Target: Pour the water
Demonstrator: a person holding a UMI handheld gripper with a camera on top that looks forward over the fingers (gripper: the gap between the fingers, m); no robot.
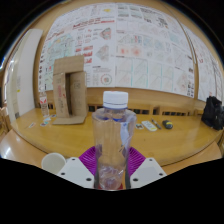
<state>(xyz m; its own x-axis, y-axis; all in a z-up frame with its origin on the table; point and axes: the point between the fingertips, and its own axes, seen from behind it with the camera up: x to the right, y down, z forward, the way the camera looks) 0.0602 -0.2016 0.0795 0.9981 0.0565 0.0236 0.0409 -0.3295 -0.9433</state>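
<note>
Wooden worktop [170, 140] spreads beneath us. Nearest, our tool [111, 172] is clenched around a clear plastic bottle [112, 140], both pink pads [133, 157] pressing its sides; it stands upright, white cap [115, 99] still on, and we cannot tell its water level. Just beside the left finger sits a white cup [53, 162], contents hidden. Farther off stands a cardboard box [69, 90], and beyond it a wall of printed sheets [125, 45].
</note>
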